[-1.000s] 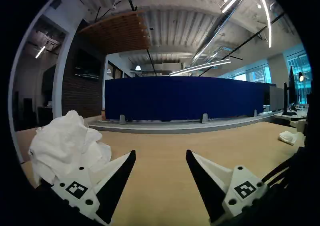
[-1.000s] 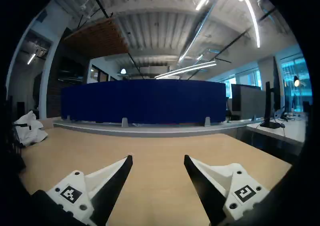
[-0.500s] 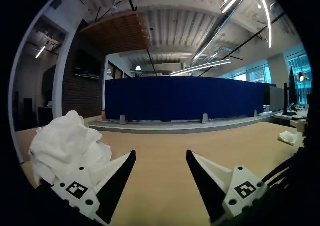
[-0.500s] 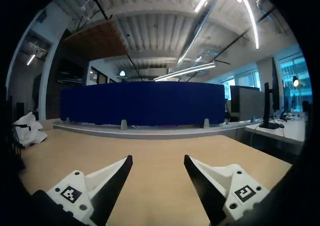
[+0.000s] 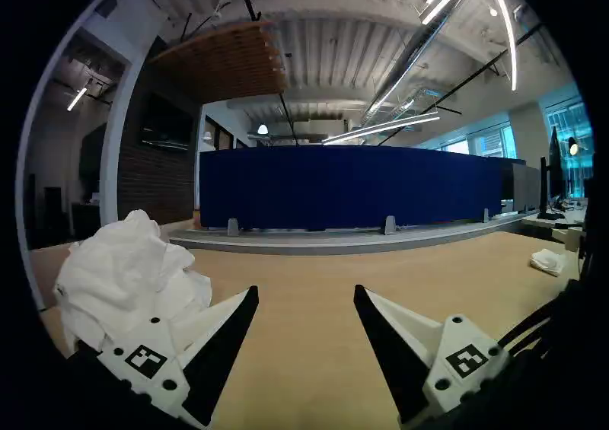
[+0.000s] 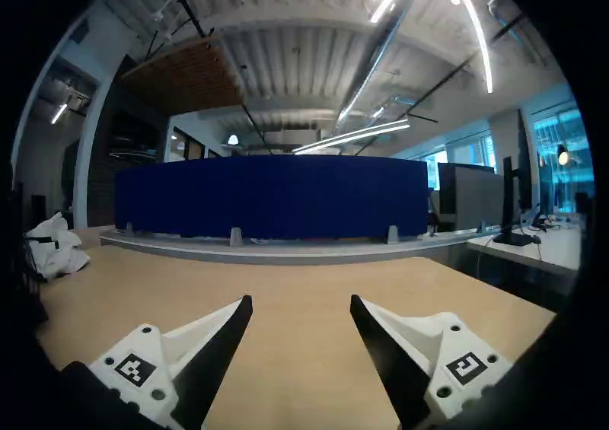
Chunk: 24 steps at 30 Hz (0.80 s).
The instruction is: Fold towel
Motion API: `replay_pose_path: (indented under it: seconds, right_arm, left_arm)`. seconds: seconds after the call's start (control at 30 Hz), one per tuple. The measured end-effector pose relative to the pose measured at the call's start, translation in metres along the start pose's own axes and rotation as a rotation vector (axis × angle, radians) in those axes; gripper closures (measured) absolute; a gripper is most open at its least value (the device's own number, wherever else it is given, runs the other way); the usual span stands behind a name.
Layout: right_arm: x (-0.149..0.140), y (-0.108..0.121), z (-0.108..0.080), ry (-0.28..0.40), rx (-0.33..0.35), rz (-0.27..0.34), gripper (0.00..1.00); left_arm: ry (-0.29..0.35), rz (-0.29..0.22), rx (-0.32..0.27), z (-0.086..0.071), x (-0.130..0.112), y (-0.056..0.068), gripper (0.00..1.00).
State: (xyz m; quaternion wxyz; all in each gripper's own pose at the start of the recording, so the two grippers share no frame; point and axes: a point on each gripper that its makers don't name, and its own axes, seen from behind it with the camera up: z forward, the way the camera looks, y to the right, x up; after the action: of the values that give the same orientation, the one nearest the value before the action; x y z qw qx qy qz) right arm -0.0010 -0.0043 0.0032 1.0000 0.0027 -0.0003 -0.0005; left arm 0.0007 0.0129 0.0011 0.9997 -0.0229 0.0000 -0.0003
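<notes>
Pointing out across the table (image 5: 304,266), the left claw (image 5: 305,289) is released: its two fingers are spread wide w/ nothing btwn them, just bare wood. The towel (image 5: 125,274) is in the lower left of the left gripper view. It's white, scrunched up in a lump, not folded, and it lies on the table. The claw's finger on that side of the pic sits in front of the towel's bottom edge; can't tell if they touch.

At the far right edge of that view there's a small white cloth (image 5: 546,260) on the table, well apart from the towel.

In the right gripper view the right claw (image 6: 301,299) is released too, fingers wide apart, nothing held, bare table under it. The towel (image 6: 53,247) shows small at the far left edge of this view, mid height, well apart from the right claw.

Behind the table in both views stands a long blue wall (image 5: 342,186), across the middle of the pic. A monitor (image 6: 516,202) stands on a desk at the right of the right gripper view. Long lights (image 6: 358,133) run across the ceiling in the upper part of the frame.
</notes>
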Motion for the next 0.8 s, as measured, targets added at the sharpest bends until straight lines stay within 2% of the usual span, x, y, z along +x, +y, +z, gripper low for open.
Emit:
replay_pose_path:
  seconds: [0.8]
  right_arm:
    - [-0.0002,0.0005,-0.0009,0.0,0.0,0.0,0.0]
  left_arm:
    - [-0.001,-0.001,0.0,-0.0006,-0.0008,-0.0018,0.07]
